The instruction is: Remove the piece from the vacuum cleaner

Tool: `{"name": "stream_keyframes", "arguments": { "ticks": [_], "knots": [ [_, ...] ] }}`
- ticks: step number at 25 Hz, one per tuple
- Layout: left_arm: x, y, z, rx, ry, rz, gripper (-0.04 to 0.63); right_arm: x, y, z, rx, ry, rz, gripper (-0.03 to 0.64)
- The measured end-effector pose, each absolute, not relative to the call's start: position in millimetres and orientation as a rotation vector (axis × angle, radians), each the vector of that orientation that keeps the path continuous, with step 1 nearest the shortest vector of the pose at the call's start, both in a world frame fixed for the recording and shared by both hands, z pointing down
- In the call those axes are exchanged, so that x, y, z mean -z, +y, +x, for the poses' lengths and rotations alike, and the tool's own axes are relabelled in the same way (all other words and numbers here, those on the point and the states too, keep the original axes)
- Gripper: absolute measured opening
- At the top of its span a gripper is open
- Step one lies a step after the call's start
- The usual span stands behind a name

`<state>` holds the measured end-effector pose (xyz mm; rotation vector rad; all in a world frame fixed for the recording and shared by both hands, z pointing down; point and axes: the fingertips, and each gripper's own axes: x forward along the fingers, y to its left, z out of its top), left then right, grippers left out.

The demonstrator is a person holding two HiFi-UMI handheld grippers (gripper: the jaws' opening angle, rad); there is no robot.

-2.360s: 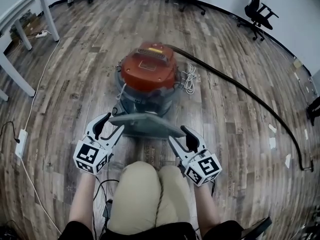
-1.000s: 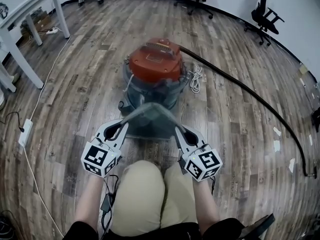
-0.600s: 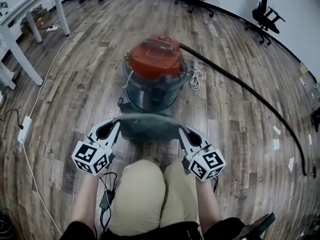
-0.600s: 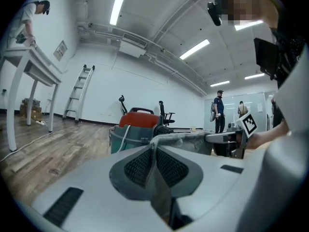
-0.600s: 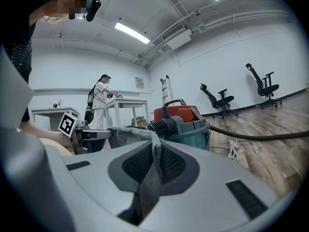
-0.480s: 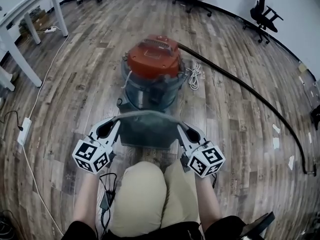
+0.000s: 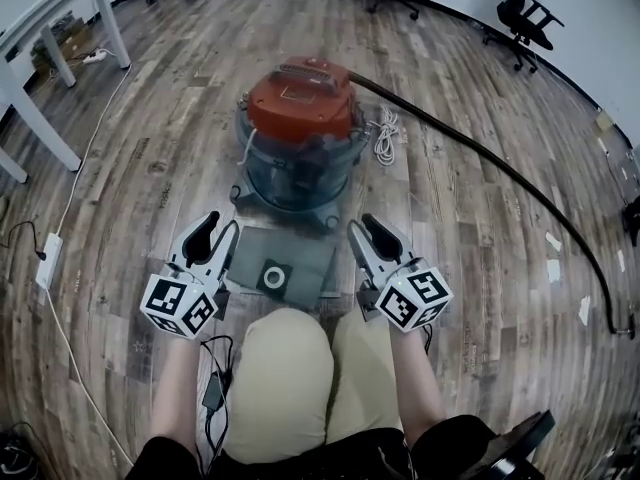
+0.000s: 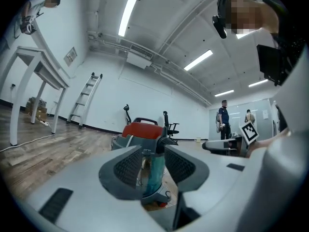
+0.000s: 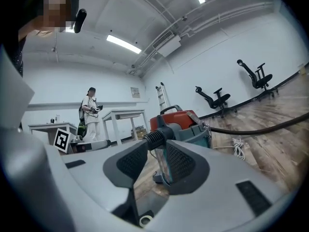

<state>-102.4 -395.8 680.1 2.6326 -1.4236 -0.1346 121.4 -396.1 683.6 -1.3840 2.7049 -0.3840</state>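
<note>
The vacuum cleaner (image 7: pixel 298 133), a blue-grey drum with a red lid, stands on the wood floor ahead of me. The removed piece (image 7: pixel 280 263), a flat grey bag plate with a round hole, lies on the floor just in front of it. My left gripper (image 7: pixel 216 231) is at the plate's left edge and my right gripper (image 7: pixel 361 230) at its right edge. Both sets of jaws are opening, with nothing between them. The left gripper view shows the left gripper (image 8: pixel 153 152) aimed at the vacuum cleaner (image 8: pixel 141 129). The right gripper (image 9: pixel 155 154) also faces the vacuum cleaner (image 9: pixel 177 122).
A black hose (image 7: pixel 500 168) curves from the vacuum to the far right. A coiled white cord (image 7: pixel 383 138) lies beside the drum. My knees (image 7: pixel 290 368) are just behind the plate. White tables (image 7: pixel 40 38) and a power strip (image 7: pixel 45 268) are at the left, office chairs (image 7: pixel 520 13) at the back.
Both grippers held the grey plate up by its side edges in front of the vacuum. It now lies flat on the floor, and both grippers have let go and opened.
</note>
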Motion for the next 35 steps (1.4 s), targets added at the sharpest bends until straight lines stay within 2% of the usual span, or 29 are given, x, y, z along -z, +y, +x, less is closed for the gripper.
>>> {"name": "stream_keyframes", "arguments": {
  "ticks": [4, 5, 7, 10, 35],
  "knots": [
    [-680, -394, -92, 0.093, -1.415, 2.67, 0.132, -680, -394, 104, 0.392, 2.759, -1.256, 0.115],
    [-680, -392, -90, 0.069, -1.427, 2.684, 0.107, -680, -391, 100, 0.393, 2.77, -1.231, 0.113],
    [-681, -390, -88, 0.027, -1.449, 2.706, 0.011, -680, -389, 98, 0.394, 2.78, -1.225, 0.058],
    [-685, -388, -87, 0.008, -1.46, 2.704, 0.011, -683, -390, 93, 0.394, 2.801, -1.244, 0.014],
    [-687, -384, -90, -0.04, -1.453, 2.754, 0.009, -681, -391, 80, 0.332, 2.878, -1.291, 0.012]
  ]
}}
